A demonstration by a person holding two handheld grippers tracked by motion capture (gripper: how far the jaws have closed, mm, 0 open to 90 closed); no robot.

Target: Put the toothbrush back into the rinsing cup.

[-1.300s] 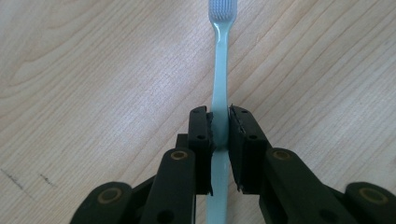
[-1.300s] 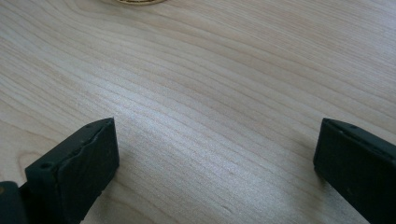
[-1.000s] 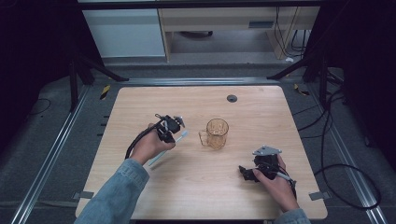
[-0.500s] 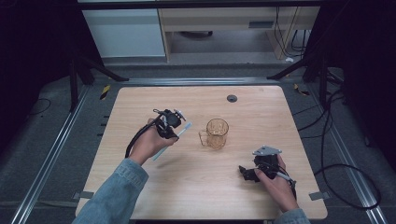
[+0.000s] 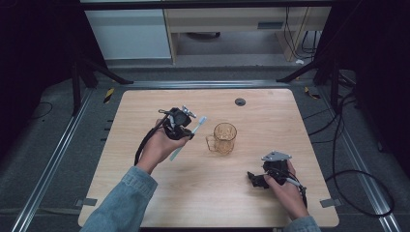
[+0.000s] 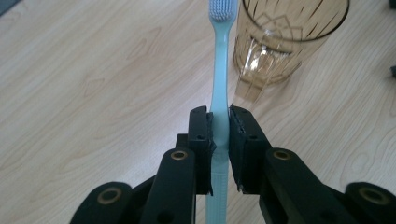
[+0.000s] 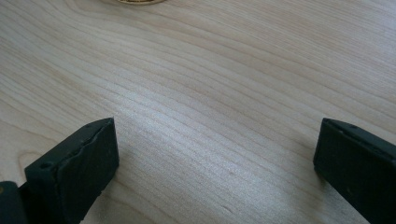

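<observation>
No readable text, label, brand, number or sign appeared anywhere; the toothbrush (image 6: 219,70), glass (image 6: 285,39) and table (image 5: 145,111) all bore no writing.

The toothbrush (image 5: 188,136), clamped between the jaws of the left gripper (image 5: 186,131), has been lifted off the desk (image 5: 145,111) and carried toward the far edge and toward the amber glass mug (image 5: 223,138). Its bristled head is now raised beside the mug's rim, where earlier it was pointed lower, nearer the desk surface.
</observation>
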